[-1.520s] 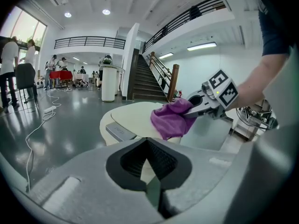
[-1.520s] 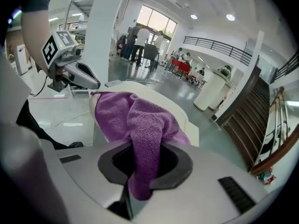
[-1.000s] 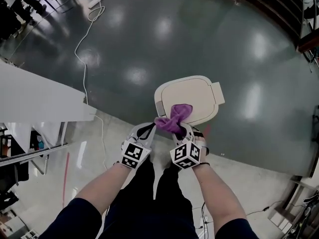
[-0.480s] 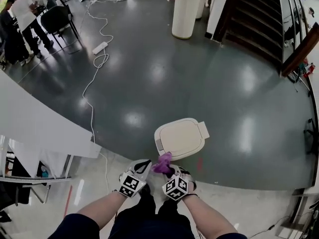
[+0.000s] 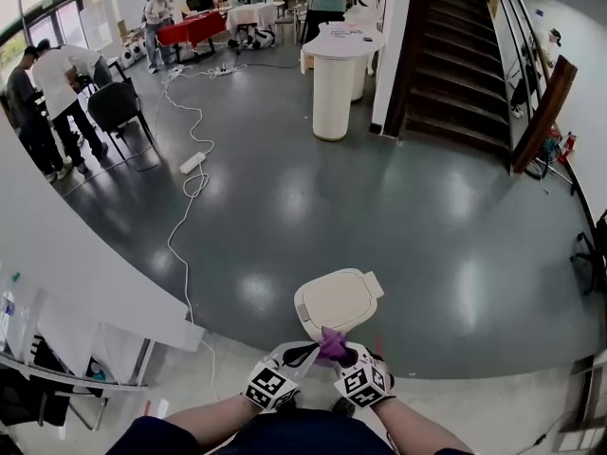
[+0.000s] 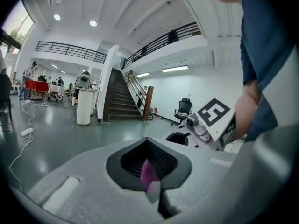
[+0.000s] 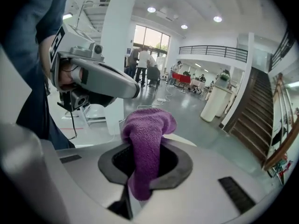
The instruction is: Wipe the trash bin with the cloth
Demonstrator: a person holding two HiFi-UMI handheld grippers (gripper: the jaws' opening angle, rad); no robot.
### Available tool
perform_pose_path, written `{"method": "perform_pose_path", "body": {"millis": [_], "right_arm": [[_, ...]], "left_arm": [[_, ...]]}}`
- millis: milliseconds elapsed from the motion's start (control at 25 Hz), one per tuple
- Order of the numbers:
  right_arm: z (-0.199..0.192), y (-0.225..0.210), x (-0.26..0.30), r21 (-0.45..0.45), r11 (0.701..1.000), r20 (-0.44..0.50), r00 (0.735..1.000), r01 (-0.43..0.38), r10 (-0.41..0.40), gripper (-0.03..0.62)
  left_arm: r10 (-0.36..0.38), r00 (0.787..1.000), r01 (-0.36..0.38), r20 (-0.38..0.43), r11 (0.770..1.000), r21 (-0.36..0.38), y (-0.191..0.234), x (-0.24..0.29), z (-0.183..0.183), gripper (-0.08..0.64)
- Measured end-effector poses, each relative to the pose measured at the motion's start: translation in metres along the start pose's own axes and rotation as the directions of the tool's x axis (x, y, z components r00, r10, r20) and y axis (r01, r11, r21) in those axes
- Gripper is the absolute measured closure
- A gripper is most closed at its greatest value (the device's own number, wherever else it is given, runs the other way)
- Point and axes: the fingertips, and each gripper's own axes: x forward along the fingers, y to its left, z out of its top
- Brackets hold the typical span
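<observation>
A purple cloth (image 5: 331, 345) is bunched between both grippers, just in front of the cream trash bin (image 5: 337, 303), whose lid is closed. My right gripper (image 7: 140, 190) is shut on a thick fold of the cloth (image 7: 146, 143), which rises out of its jaws. My left gripper (image 6: 152, 190) is shut on a thin purple corner of the cloth (image 6: 147, 174). In the head view the left gripper (image 5: 289, 363) and right gripper (image 5: 349, 363) sit close together at the bottom, held near my body. The bin's edge (image 7: 180, 139) shows behind the cloth.
The bin stands on a dark glossy floor (image 5: 285, 207). A white counter (image 5: 66, 273) runs along the left, with a white cable (image 5: 185, 207) trailing across the floor. A white pillar table (image 5: 334, 83) and a staircase (image 5: 455, 55) stand farther off. People (image 5: 47, 102) and chairs are at the far left.
The head camera has tilted up, so the bin and grippers slid to the bottom of the view. The cloth came off the bin lid and is now held nearer my body.
</observation>
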Motion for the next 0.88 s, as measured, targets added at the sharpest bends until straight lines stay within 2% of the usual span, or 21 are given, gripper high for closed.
{"method": "perform_pose_path", "body": {"millis": [280,560,880], "right_arm": [[0.055,-0.022,-0.093,0.068,0.995,0.172,0.982,0.072,-0.083,0.522],[0.078,-0.029,-0.154,0.196,0.978,0.284,0.951,0.068,-0.123,0.522],[0.105,-0.033,-0.201,0.256,0.965,0.418,0.894,0.053,-0.160,0.522]], "left_arm": [[-0.070,0.992,0.074,0.106,0.997,-0.034,-0.041,-0.018,0.076,0.569],[-0.130,0.984,0.131,0.124,0.991,0.004,-0.075,-0.021,0.107,0.569],[-0.162,0.972,0.155,0.168,0.986,0.053,-0.103,-0.027,0.144,0.569]]}}
